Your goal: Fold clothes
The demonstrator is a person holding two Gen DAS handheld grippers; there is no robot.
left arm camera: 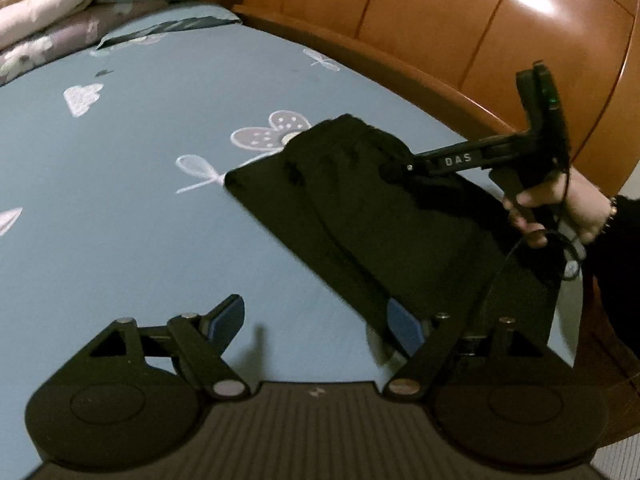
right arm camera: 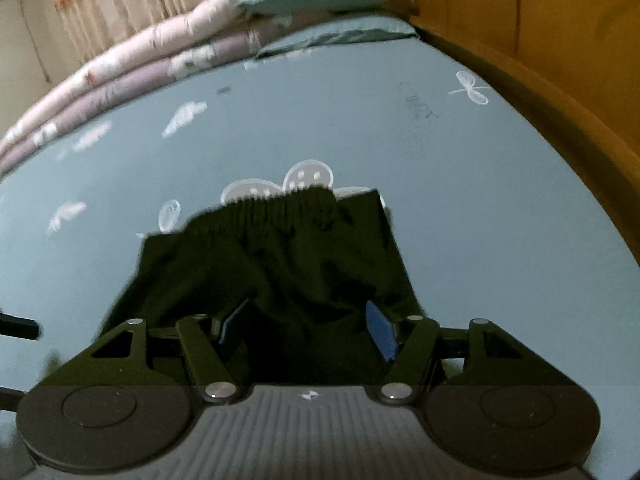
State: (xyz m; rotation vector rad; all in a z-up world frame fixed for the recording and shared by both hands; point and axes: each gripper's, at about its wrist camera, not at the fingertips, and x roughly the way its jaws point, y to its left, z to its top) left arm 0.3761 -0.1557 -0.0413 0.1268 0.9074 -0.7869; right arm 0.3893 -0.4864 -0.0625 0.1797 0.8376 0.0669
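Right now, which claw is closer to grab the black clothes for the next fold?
Probably the right claw: it sits open over the black clothes, cloth between its fingers. The left claw is open mostly over bare blue sheet beside it.

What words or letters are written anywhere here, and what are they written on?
"DAS" in pale letters on the black bar of the right gripper, seen from the left wrist view.
A small pale mark on the grey ribbed body of the left gripper: too small to read.
A like mark on the right gripper's own body in its wrist view: too small to read.
Faint dark marks on the blue bedsheet: too blurred to read.
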